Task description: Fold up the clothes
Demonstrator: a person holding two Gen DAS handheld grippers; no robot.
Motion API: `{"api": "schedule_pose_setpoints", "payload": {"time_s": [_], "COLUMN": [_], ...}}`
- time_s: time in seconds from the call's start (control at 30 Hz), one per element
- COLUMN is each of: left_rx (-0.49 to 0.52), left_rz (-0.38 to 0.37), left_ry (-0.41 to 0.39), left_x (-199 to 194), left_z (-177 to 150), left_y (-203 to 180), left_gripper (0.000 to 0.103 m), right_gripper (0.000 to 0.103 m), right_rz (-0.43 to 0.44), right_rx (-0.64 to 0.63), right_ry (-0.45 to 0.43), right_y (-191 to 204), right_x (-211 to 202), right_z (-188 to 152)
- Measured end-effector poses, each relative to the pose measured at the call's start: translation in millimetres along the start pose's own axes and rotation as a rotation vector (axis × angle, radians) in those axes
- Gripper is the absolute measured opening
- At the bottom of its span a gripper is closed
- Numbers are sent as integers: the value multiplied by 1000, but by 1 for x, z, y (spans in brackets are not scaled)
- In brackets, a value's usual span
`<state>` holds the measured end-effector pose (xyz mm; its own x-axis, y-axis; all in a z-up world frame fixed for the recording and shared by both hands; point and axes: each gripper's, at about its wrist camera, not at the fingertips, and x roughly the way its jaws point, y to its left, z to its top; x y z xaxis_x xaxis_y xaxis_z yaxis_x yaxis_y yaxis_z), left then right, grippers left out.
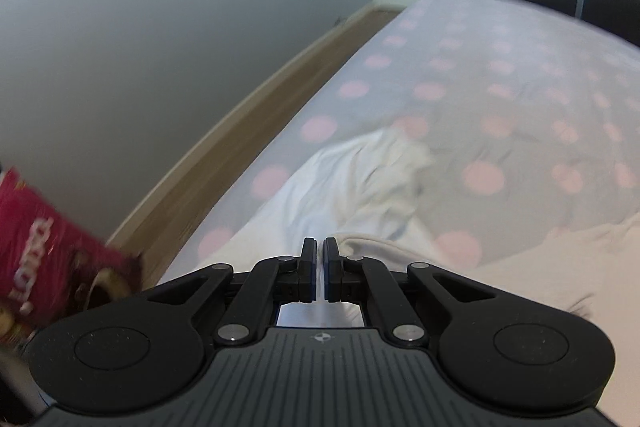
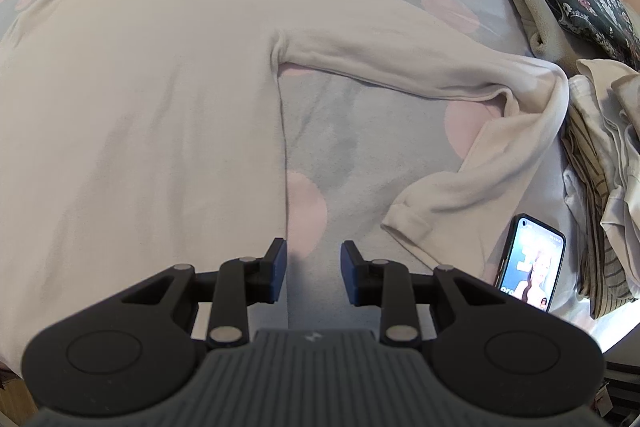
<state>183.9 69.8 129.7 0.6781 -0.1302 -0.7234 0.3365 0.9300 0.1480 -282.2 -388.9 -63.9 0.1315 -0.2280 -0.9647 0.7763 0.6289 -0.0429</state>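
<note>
On the bed (image 2: 360,131), left claw (image 1: 320,247) pinches shirt (image 2: 140,107) fabric for folding; right claw (image 2: 313,253) hovers open beside its hem.

shirt (image 2: 140,87) flat on bed (image 2: 360,131) | phone (image 2: 530,263) right of cuff | clothes pile (image 2: 600,147) right edge

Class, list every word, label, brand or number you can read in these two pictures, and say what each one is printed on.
Red snack packet: white lettering, too blurred to read.
Phone: screen text at its lower edge, too small and cut off to read.
Cream long-sleeved top: no print showing.
Nothing else carries text.
</note>
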Motion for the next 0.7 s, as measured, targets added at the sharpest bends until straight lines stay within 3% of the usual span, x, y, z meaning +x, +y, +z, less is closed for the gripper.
{"api": "schedule_pose_setpoints", "payload": {"time_s": [0.17, 0.27, 0.47, 0.7], "left_rx": [7, 31, 178, 392], "left_rz": [-169, -299, -521, -669], "left_ry": [-175, -217, -200, -101], "left_x": [-29, -40, -48, -41], "left_z": [12, 17, 5, -37], "left_y": [-50, -93, -197, -307], "left_gripper": [1, 1, 1, 1], "right_gripper": [33, 33, 33, 33], "right_rz": [-10, -14, -17, -18], "right_rx": [-7, -8, -13, -21], "right_ry": [6, 2, -5, -6], "right_y": [2, 2, 2, 1], "right_x": [2, 1, 0, 3], "right_z": [0, -1, -2, 1]}}
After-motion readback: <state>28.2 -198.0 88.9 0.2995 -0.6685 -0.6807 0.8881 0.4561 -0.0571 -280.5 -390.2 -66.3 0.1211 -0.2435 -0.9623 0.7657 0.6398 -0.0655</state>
